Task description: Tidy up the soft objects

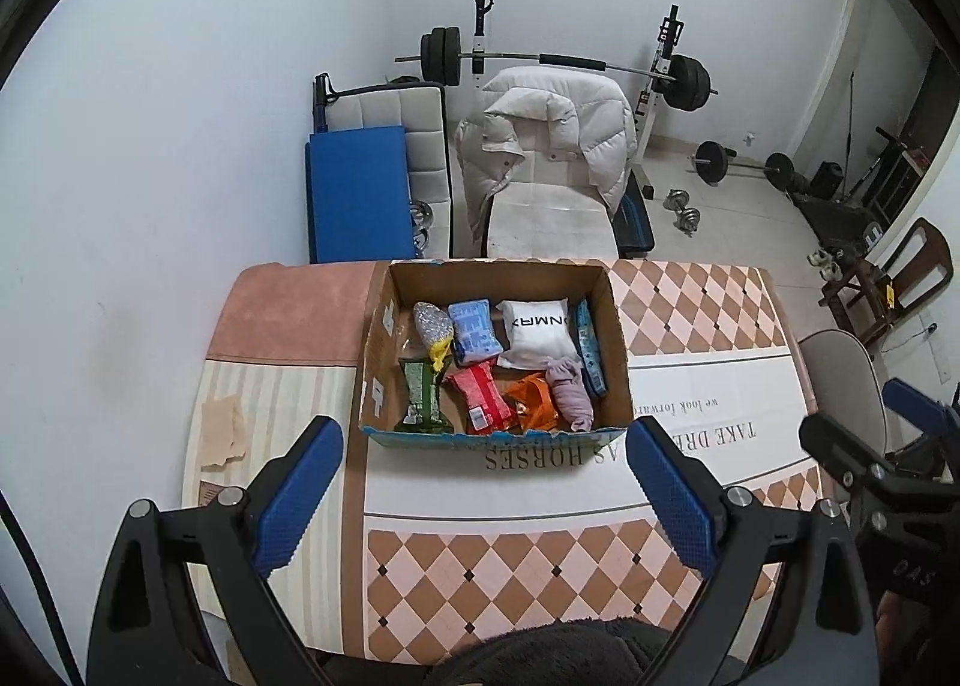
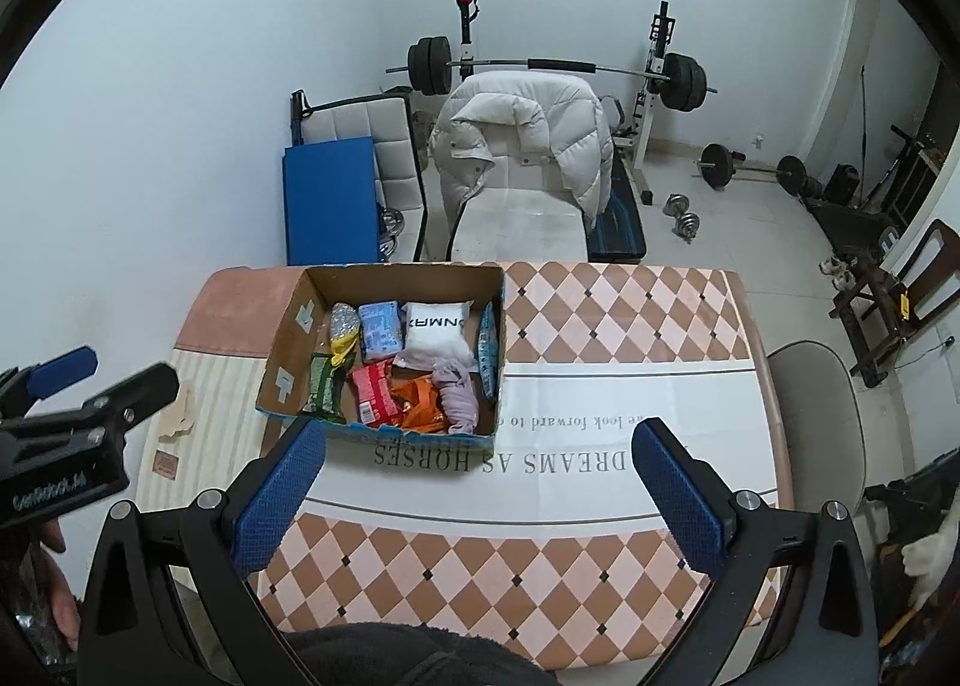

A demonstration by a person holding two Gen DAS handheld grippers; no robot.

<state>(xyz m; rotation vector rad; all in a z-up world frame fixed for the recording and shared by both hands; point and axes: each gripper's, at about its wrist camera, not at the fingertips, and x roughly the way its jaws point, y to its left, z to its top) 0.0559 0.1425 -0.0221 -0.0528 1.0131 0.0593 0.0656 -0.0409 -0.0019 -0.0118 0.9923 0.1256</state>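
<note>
An open cardboard box [image 1: 377,350] [image 2: 282,353] stands on the table and holds several soft items: a white pillow [image 1: 536,329] [image 2: 435,332], a light blue pack [image 1: 474,328] [image 2: 379,329], a red pack [image 1: 482,397] [image 2: 375,392], an orange bag [image 1: 531,401] [image 2: 420,401], a green pack [image 1: 423,395] [image 2: 324,386], a lilac cloth [image 1: 570,392] [image 2: 459,389] and a silver scrubber [image 1: 432,321] [image 2: 343,320]. My left gripper [image 1: 483,491] is open and empty, held above the table in front of the box. My right gripper [image 2: 477,485] is open and empty, in front of the box and to its right.
The table [image 1: 690,338] [image 2: 600,326] has a checkered cloth with printed words. A paper scrap [image 1: 223,431] [image 2: 180,410] lies at its left. A chair with a white jacket [image 1: 546,146] [image 2: 522,140], a blue mat, a barbell rack and dumbbells stand behind. A chair [image 1: 840,380] is at right.
</note>
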